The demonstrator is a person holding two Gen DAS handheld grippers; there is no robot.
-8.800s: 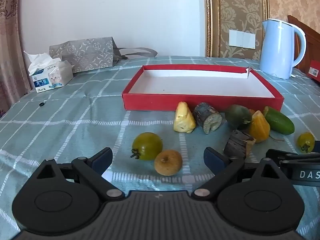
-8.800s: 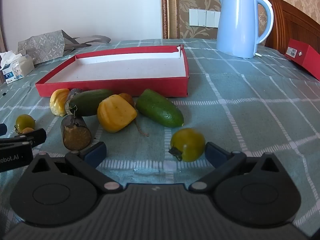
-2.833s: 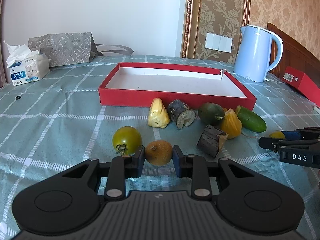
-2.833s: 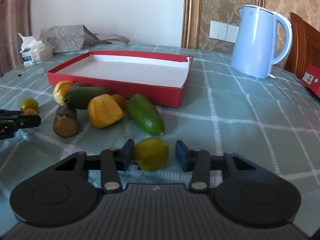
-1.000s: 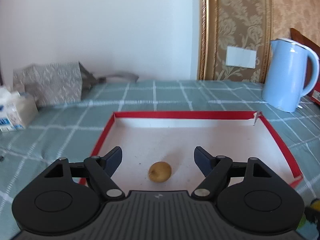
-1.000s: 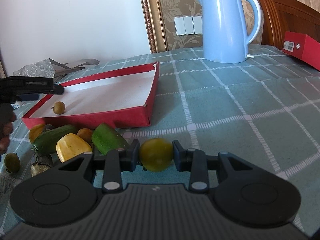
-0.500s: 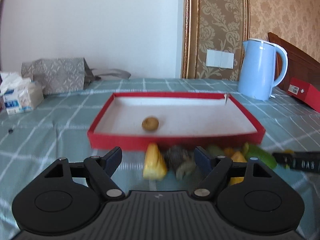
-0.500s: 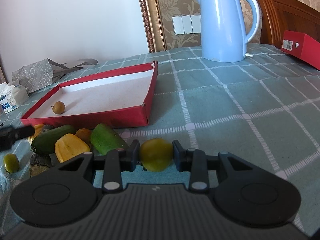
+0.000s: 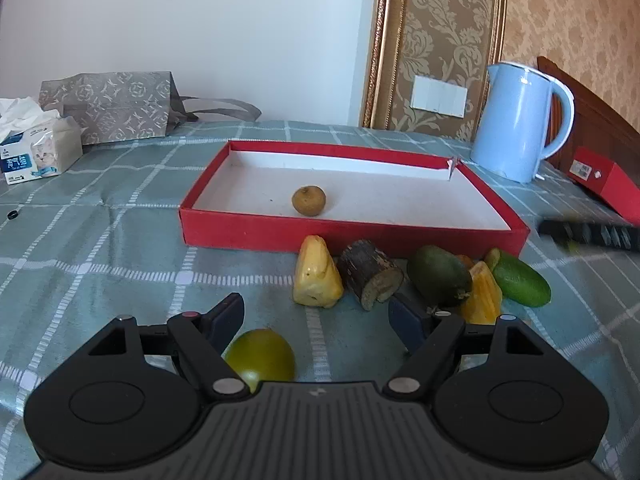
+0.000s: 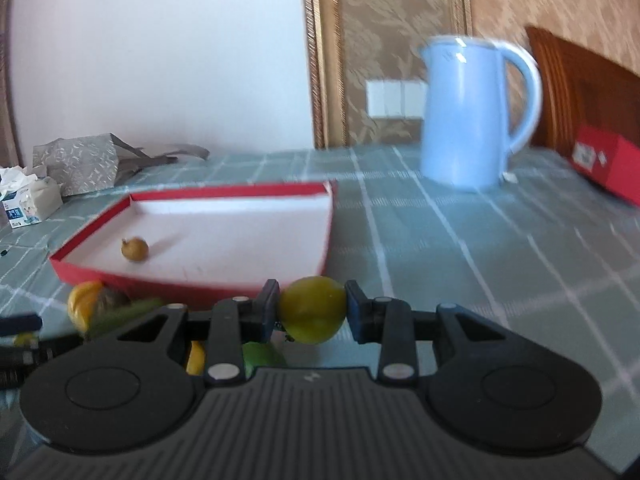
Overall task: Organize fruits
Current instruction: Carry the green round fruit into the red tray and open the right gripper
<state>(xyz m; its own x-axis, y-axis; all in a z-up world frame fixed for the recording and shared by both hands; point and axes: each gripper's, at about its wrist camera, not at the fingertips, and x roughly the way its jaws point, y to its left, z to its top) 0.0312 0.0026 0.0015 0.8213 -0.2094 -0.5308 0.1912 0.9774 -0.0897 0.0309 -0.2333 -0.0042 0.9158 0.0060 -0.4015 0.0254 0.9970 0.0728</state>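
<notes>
on the far left of the table [image 9: 100, 240], a tissue box [image 9: 38, 156] sits by a grey paper bag [image 9: 116, 106]. the table has a green checked cloth.

next comes the red tray [image 9: 280, 232]. it is wide, and its long side runs left to right across the left wrist view. one small brown round fruit [image 9: 308, 200] lies inside it, near the front wall.

the left gripper [image 9: 316, 316] hangs low over the cloth with its jaws spread wide and nothing in them. a round green fruit [image 9: 260, 356] lies on the cloth just inside the left jaw, not squeezed.

in front of the tray is a row of fruit. a yellow wedge [image 9: 316, 276] stands with its point up. beside it a dark brown stub [image 9: 370, 274] lies on its side, cut end facing the camera. then a dark green fruit [image 9: 440, 276], an orange-yellow piece [image 9: 482, 296], and a bright green long fruit [image 9: 520, 282] that lies slanting, one end toward the tray.

the right gripper [image 10: 313, 310] has its jaws clenched on a yellow-green round fruit [image 10: 313, 310], up off the cloth in front of the tray.

a blue kettle [image 9: 516, 120] stands at the back right, handle to the right. a small red box [image 9: 604, 184] lies past it.
</notes>
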